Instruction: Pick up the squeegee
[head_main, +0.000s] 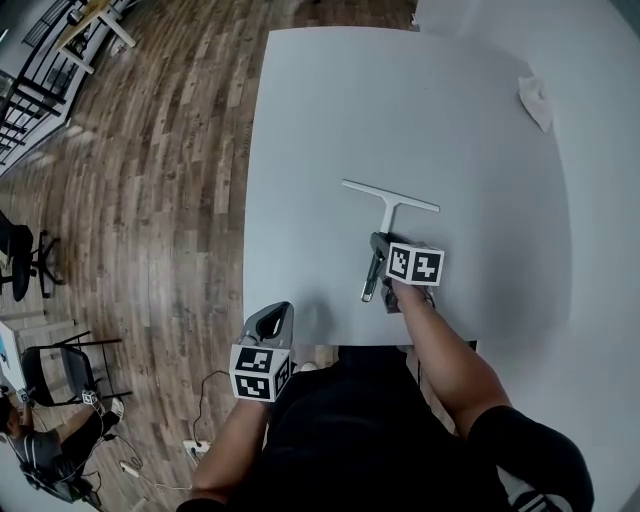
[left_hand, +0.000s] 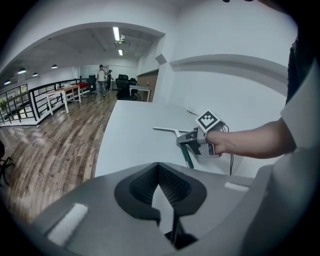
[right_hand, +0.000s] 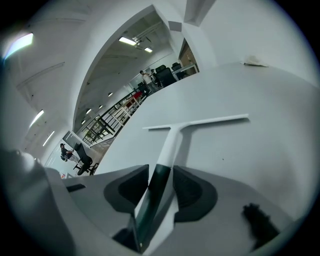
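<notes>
The squeegee (head_main: 385, 213) lies flat on the white table (head_main: 330, 120), with a long white blade at its far end and a white stem running into a dark green handle. My right gripper (head_main: 378, 252) is down at the table, its jaws either side of the handle. In the right gripper view the squeegee's (right_hand: 172, 142) handle runs between the open gripper's (right_hand: 161, 176) pads, with a gap showing on each side. My left gripper (head_main: 277, 314) hovers at the table's near edge, left of the squeegee, its tips together and empty (left_hand: 158, 170). It looks across at the right gripper (left_hand: 192, 141).
A crumpled white cloth (head_main: 536, 100) lies at the table's far right corner. Wooden floor runs along the left, with black chairs (head_main: 20, 262) and cables near the bottom left. A white wall borders the table on the right.
</notes>
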